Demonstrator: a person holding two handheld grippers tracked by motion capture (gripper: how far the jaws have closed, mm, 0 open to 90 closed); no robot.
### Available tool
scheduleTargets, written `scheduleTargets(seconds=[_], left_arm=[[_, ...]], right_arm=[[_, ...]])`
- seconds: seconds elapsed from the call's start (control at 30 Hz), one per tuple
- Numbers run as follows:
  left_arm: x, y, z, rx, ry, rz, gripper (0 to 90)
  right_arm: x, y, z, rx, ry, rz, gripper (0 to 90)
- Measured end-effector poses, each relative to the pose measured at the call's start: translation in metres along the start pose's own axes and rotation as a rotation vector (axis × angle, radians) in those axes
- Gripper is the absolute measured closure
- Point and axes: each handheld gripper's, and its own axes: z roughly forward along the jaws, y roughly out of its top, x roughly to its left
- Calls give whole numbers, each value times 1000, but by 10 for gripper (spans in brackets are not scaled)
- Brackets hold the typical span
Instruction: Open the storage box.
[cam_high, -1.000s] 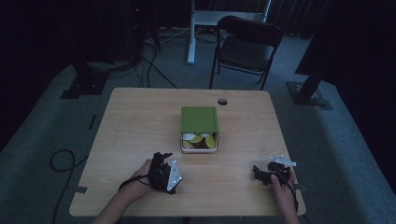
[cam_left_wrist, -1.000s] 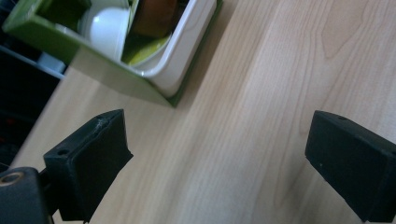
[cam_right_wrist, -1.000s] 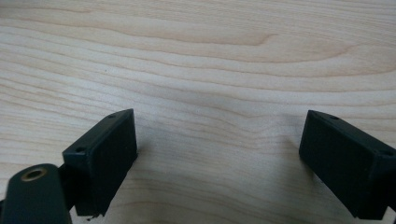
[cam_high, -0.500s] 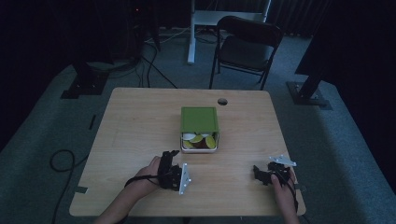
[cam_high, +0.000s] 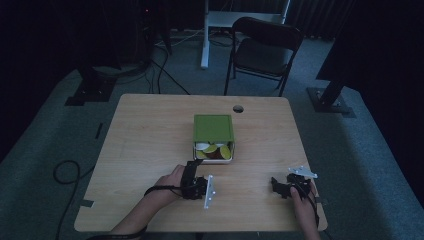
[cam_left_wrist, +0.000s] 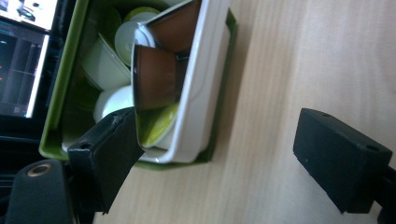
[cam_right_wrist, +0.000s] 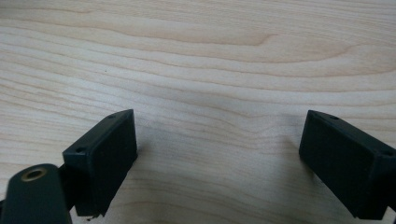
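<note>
High view looked forward and down from above the near edge, taking in the whole light wooden table (cam_high: 150, 140). Left gripper view sat low and close, rolled sideways, facing the open green box of capsules (cam_left_wrist: 154, 84); the high view shared that box (cam_high: 213, 129). Right gripper view looked down closely at the tabletop (cam_right_wrist: 210, 60).

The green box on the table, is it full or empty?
Full, or nearly: the green box shows brown, white and lime coffee capsules crowding its white tray.
</note>
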Motion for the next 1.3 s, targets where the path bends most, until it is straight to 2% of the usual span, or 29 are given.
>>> scheduleTargets(seconds=[0.03,0.07,0.13,0.23,0.3,0.43,0.6,0.73,0.8,0.9,0.97,1.03,1.13,1.3], left_arm=[[-1,2,2,4,1,25,167],[-1,2,2,4,1,25,172],[-4,7,6,18,9,74,210],[-5,8,8,22,15,77,215],[-8,14,17,42,22,61,261],[-12,17,24,61,52,93,311],[-15,21,30,82,90,87,346],[-16,24,34,89,114,108,377],[-17,24,35,91,118,127,399],[-15,23,36,95,125,119,421],[-16,22,38,98,121,133,437],[-18,20,39,94,147,169,437],[-19,20,41,103,156,161,437],[-22,20,48,127,149,178,446]], right_arm=[[0,0,0,-1,1,1,107],[0,0,0,-1,1,1,107],[0,0,0,-1,1,1,107],[0,0,0,-1,3,2,107],[-1,0,0,-3,7,6,107],[-2,0,-1,-5,11,10,107],[-2,0,-1,-8,15,15,107],[-2,0,-1,-10,18,18,107],[-2,0,-1,-10,19,19,107],[-2,0,-1,-9,17,18,107],[-2,0,-1,-8,15,16,107],[-2,0,-1,-7,14,13,107],[-2,0,-1,-6,13,11,107],[-1,0,0,-5,9,8,107]])
